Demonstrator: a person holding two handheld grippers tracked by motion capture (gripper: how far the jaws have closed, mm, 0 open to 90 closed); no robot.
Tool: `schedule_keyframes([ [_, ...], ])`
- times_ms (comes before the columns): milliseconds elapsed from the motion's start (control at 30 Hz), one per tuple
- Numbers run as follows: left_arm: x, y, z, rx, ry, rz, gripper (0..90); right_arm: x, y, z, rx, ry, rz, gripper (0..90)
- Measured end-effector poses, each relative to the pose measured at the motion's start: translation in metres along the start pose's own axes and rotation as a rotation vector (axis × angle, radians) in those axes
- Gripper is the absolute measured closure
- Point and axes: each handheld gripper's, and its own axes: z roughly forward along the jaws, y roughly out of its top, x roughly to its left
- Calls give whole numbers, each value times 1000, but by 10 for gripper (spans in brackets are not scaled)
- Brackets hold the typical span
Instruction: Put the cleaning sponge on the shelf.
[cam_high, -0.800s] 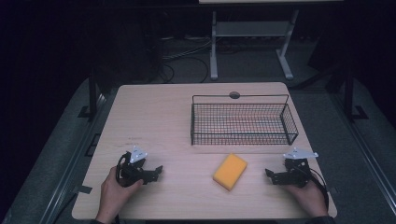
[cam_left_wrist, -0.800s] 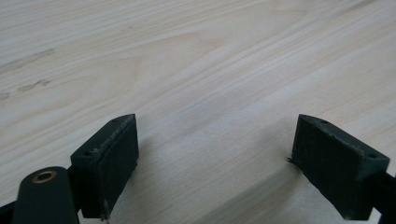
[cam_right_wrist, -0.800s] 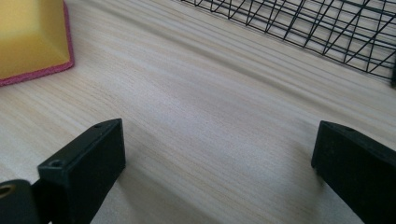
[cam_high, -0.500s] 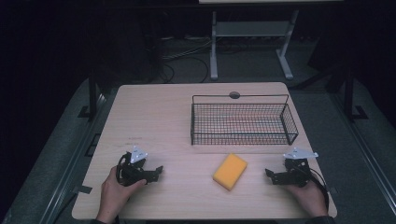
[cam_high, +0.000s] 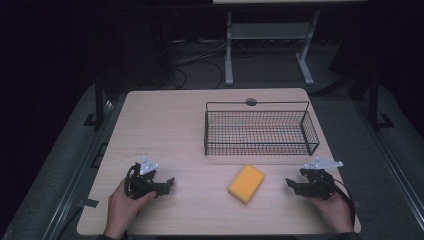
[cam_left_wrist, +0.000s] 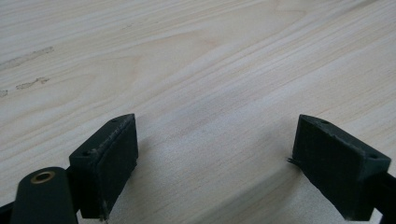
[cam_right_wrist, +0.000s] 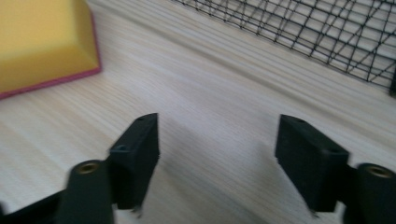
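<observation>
The left gripper (cam_high: 169, 184) and right gripper (cam_high: 290, 184) rest low on the pale wooden table (cam_high: 170, 130), jaws spread and empty. The yellow rectangular sponge (cam_high: 246, 183) lies between them, nearer the right jaws, just before the black wire basket (cam_high: 260, 131). A shallow pinch could let the soft sponge slip.

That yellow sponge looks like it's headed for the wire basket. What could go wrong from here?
Two things, perhaps. The sponge is soft, and a pinch by the open right gripper might squash it or let it slip. The basket looks light and stands just behind the sponge, so a low carry could bump its front wall and push it along the table.
</observation>
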Motion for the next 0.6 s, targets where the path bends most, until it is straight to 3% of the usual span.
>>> schedule_keyframes([
  [233, 0, 0, 0, 0, 0, 0, 134, 6, 6, -6, 0, 79, 2, 582],
  [267, 0, 0, 0, 0, 0, 0, 134, 8, 8, -7, 2, 98, 8, 648],
  [300, 0, 0, 0, 0, 0, 0, 134, 8, 8, -7, 2, 98, 8, 648],
  [533, 0, 0, 0, 0, 0, 0, 134, 12, 14, -10, 14, 155, 3, 884],
  [600, 0, 0, 0, 1, 0, 0, 134, 13, 15, -10, 13, 158, 3, 894],
])
